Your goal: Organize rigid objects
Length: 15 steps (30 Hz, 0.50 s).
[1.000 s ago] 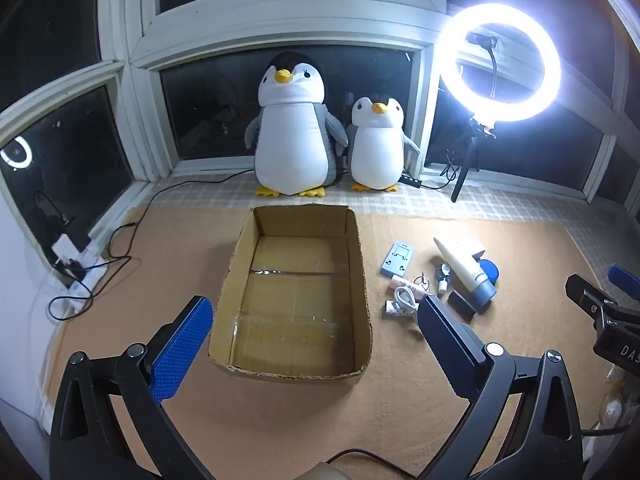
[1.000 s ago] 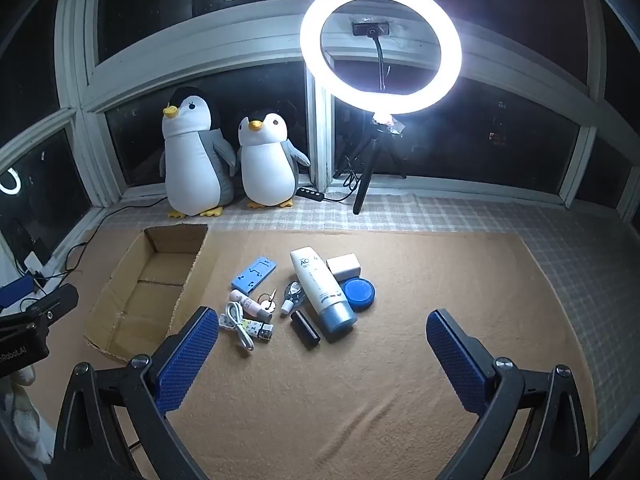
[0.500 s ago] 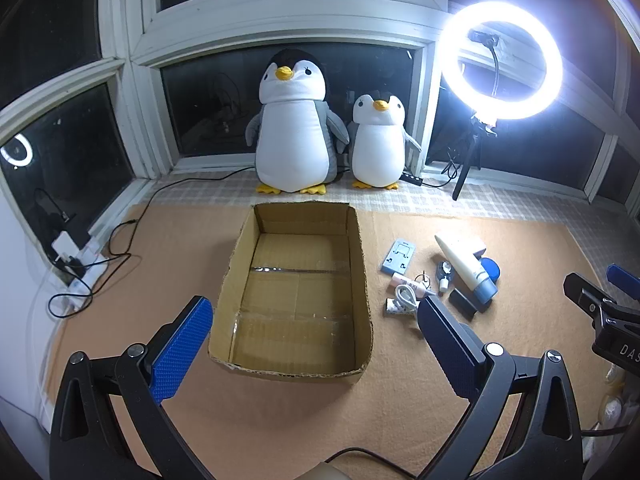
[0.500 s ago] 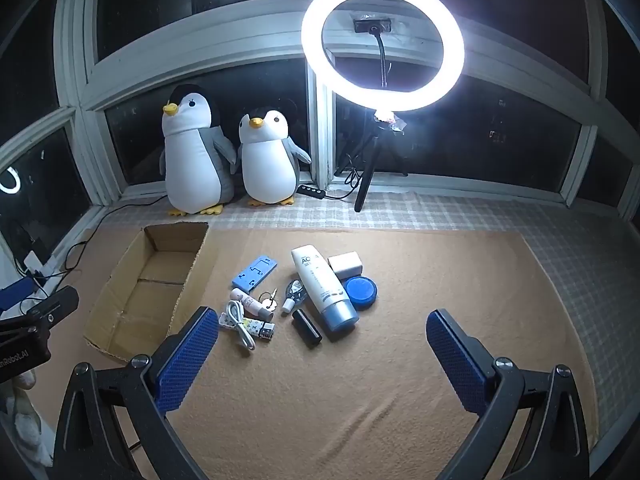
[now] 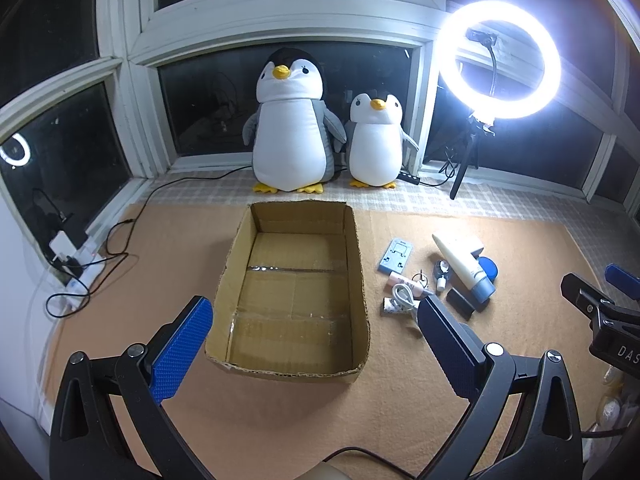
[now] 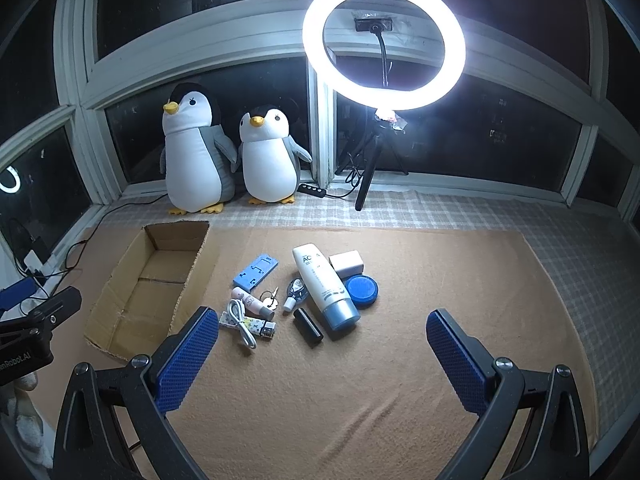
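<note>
While both tools are hovering above the tan mat [image 6: 320,392], the left gripper [image 5: 316,328] and right gripper [image 6: 322,336] are gaping wide, holding nothing. Beyond, small items including a lotion tube [image 6: 324,284] are lying beside the empty cardboard box [image 5: 362,280]; plush penguins [image 5: 294,128] are sitting farthest.

The open cardboard box [image 5: 290,292] sat empty on my tan mat. Just right of it lay a little cluster: white tube [image 6: 325,286], blue round tin [image 6: 362,289], black stick [image 6: 307,327], white cable [image 6: 241,322].
</note>
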### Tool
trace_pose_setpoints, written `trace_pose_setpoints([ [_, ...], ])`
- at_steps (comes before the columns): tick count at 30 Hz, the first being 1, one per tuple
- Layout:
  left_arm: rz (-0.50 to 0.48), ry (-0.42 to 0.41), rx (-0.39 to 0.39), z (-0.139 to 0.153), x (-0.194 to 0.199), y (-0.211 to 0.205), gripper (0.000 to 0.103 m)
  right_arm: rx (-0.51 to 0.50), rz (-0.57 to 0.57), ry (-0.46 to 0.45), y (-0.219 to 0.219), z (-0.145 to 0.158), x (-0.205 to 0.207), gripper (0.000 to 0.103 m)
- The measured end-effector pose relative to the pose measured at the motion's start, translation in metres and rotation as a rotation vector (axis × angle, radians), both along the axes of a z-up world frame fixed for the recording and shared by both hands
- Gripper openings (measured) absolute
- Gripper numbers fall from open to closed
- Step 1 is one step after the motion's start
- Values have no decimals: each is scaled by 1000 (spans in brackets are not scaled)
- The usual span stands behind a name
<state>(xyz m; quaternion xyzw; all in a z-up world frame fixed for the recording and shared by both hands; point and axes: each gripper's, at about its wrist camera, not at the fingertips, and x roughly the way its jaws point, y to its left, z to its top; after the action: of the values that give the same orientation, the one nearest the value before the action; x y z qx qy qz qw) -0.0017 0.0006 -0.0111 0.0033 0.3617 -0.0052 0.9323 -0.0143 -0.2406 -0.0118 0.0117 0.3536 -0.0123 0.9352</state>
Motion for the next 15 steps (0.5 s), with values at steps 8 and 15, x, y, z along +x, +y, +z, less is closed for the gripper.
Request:
trace_pose_setpoints([
  [8,-1,0,0,0,1,0,102,-2,1,1,0,0,0,103],
  [15,0,1,-2,1,1,0,102,-2,0,1,1,0,0,103],
])
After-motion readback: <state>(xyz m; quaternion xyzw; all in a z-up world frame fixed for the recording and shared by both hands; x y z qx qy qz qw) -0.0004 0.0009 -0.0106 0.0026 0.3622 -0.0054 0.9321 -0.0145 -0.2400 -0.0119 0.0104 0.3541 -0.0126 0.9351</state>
